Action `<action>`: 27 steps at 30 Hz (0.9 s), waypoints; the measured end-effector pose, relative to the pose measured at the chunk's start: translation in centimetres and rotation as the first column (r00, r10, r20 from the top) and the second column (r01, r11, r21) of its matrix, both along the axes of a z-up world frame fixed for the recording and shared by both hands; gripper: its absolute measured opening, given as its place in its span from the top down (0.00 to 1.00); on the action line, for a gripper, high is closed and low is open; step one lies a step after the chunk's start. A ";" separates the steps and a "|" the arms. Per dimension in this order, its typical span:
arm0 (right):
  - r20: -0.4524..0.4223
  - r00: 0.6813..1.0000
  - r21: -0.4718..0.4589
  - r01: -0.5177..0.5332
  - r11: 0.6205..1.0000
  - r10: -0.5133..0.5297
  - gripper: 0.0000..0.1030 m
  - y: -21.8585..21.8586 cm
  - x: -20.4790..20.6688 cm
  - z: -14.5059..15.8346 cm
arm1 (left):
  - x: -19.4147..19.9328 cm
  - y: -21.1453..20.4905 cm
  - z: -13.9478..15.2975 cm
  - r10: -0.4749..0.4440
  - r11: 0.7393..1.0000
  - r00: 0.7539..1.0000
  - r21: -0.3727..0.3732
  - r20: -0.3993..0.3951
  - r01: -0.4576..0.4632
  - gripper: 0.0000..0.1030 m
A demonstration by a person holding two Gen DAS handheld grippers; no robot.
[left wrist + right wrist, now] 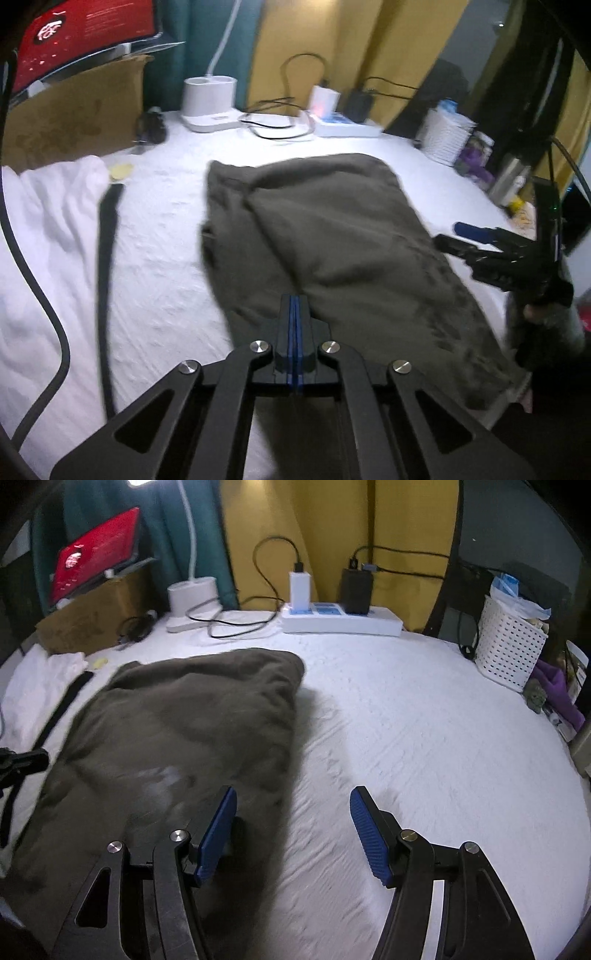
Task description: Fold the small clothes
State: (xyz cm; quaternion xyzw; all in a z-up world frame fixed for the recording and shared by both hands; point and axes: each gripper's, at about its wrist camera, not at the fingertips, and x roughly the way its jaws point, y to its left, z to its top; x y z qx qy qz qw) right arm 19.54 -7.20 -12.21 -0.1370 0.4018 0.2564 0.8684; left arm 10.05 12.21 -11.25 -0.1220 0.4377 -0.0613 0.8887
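Left wrist view: left gripper [294,314] clenched, blue pads pressed together at lower centre over the near edge of the dark olive garment [332,240]; cloth between them not discernible. Long axis running up-frame.

Right wrist view: right gripper [293,830] spread wide, garment [177,738] lying left, under its left finger; nearer the right edge.

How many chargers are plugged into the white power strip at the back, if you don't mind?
2: a white charger toward the power strip's left end, and a black charger near its middle.

The left hand-held gripper [294,306], blue pads pressed together, sits at the olive garment's [332,240] near edge.
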 end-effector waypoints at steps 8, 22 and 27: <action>-0.025 0.998 -0.010 -0.055 0.998 0.055 0.36 0.3 -3.9 -0.9 | -2.7 -4.4 -2.4 -0.154 0.983 0.988 0.100 -0.027 0.156 0.90; -0.017 1.000 0.003 0.007 1.000 -0.007 0.36 -3.5 -7.6 -0.5 | -5.7 -3.2 -0.3 -0.098 0.990 0.995 0.103 -0.001 0.098 0.98; -0.021 0.999 0.005 -0.027 1.000 0.027 0.36 -3.9 -10.5 -0.2 | -7.0 -3.0 0.2 -0.096 0.992 0.995 0.079 -0.003 0.096 0.65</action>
